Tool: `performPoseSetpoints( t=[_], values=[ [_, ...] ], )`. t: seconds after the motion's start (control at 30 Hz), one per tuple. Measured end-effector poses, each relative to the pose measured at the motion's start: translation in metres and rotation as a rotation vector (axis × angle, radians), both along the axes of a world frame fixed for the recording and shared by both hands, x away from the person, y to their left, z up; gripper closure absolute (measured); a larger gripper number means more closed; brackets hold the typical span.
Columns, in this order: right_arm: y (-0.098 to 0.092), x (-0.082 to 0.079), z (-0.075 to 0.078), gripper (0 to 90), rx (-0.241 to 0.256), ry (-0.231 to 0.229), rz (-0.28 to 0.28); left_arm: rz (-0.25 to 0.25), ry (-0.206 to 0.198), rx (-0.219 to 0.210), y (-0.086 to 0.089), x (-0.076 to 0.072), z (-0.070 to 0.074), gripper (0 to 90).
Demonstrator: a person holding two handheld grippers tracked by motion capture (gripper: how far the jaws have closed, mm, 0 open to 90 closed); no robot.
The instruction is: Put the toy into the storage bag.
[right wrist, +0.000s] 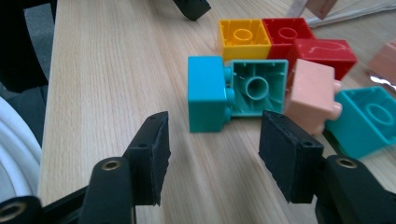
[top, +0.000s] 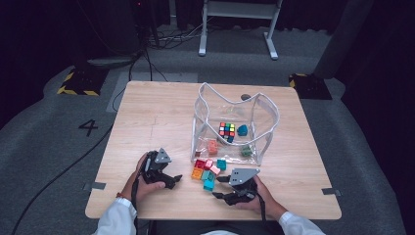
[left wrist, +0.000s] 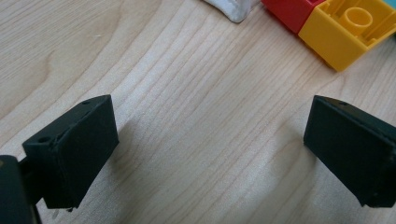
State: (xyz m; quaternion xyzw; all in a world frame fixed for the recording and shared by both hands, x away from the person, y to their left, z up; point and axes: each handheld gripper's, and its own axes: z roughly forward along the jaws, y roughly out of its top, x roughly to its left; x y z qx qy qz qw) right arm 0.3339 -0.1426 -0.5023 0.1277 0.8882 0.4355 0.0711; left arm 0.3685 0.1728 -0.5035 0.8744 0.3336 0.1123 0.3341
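High view: a person's hands hold the left gripper [top: 169, 180] and the right gripper [top: 224, 188] low over the pale wooden surface [top: 147, 117]. Between them, just in front of a clear plastic bag [top: 235, 122] with white piping, lies a loose cluster of toy bricks [top: 208, 171]. Inside the bag sit a colour cube [top: 226, 129] and a few more bricks.

Left gripper view: jaws spread wide over bare wood grain, grasping nothing. A yellow brick [left wrist: 348, 28], glossy and with a single round stud, lies ahead beside a red brick [left wrist: 289, 10].

Right gripper view: jaws released, empty, felt-like pads facing each other. Just ahead lies the teal brick [right wrist: 207, 93], on its side, studs pressed into a green brick [right wrist: 257, 86] whose hollow underside faces the camera. A salmon brick [right wrist: 312, 95] touches that one on the far side.

Step in hand: likely the approach to pick a brick for the bag, with the teal brick nearest.

Next move: advance the right gripper until the jaws straddle the teal brick's smooth flat faces, then close; hard moulded plastic may slip or nudge its neighbours.
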Motion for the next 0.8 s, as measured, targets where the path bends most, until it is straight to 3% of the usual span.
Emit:
performPoseSetpoints(
  t=[0.27, 0.43, 0.47, 0.8],
  values=[
    [0.020, -0.002, -0.001, 52.5, -0.023, -0.031, 0.003, -0.001, 0.000, 0.001, 0.000, 0.000, 0.000, 3.1],
    [0.024, -0.002, -0.001, 63.3, -0.034, -0.037, -0.004, 0.000, 0.000, 0.000, 0.000, 0.000, 0.000, 3.1],
    [0.021, -0.002, -0.001, 67.2, -0.020, -0.037, 0.001, 0.000, 0.000, 0.001, 0.000, 0.000, 0.000, 3.1],
    [-0.002, -0.004, 0.008, 67.6, -0.007, -0.043, 0.023, 0.000, 0.000, 0.001, 0.000, 0.000, 0.000, 3.1]
  ],
)
